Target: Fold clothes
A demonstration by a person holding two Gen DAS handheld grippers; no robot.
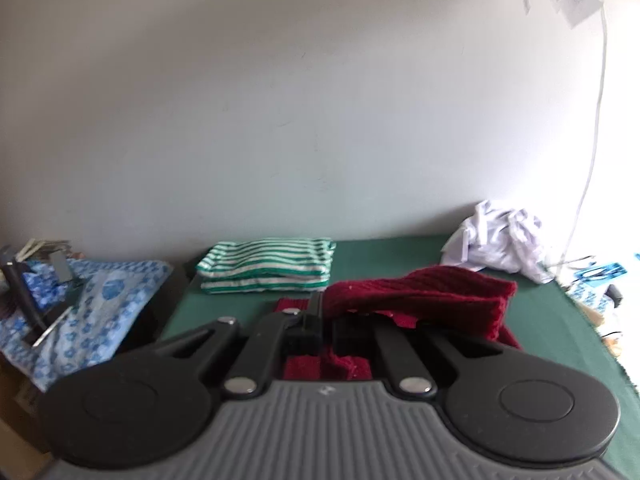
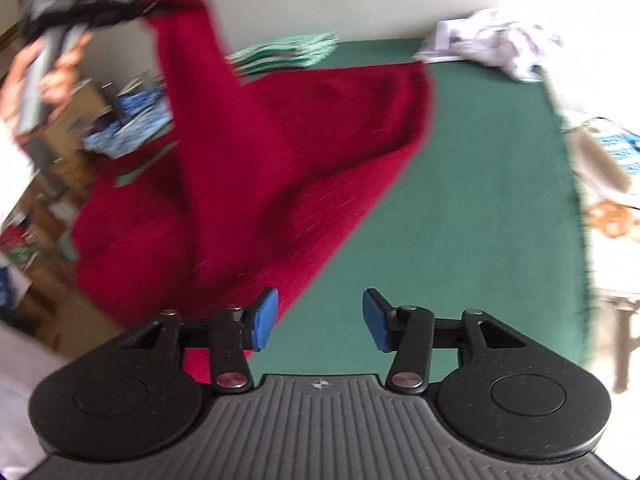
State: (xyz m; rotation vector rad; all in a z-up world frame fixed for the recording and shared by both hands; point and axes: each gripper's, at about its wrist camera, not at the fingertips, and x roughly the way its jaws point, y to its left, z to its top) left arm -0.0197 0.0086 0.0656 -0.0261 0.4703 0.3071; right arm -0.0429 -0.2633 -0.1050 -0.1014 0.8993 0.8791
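A dark red knitted sweater point(image 1: 420, 292) hangs from my left gripper point(image 1: 324, 312), which is shut on a fold of it. In the right wrist view that left gripper point(image 2: 116, 4) is raised at the upper left. The sweater point(image 2: 280, 160) drapes down from it onto the green table point(image 2: 460, 200). My right gripper point(image 2: 320, 320) is open just above the table at the sweater's near edge. Nothing lies between its blue pads point(image 2: 266, 320); the cloth passes beside the left one.
A folded green-and-white striped garment point(image 1: 268, 266) lies at the back of the table by the wall. A crumpled white garment point(image 1: 500, 248) sits at the back right. Blue floral cloth point(image 1: 100, 300) and boxes crowd the left side. A person's hand point(image 2: 60, 72) holds the left gripper.
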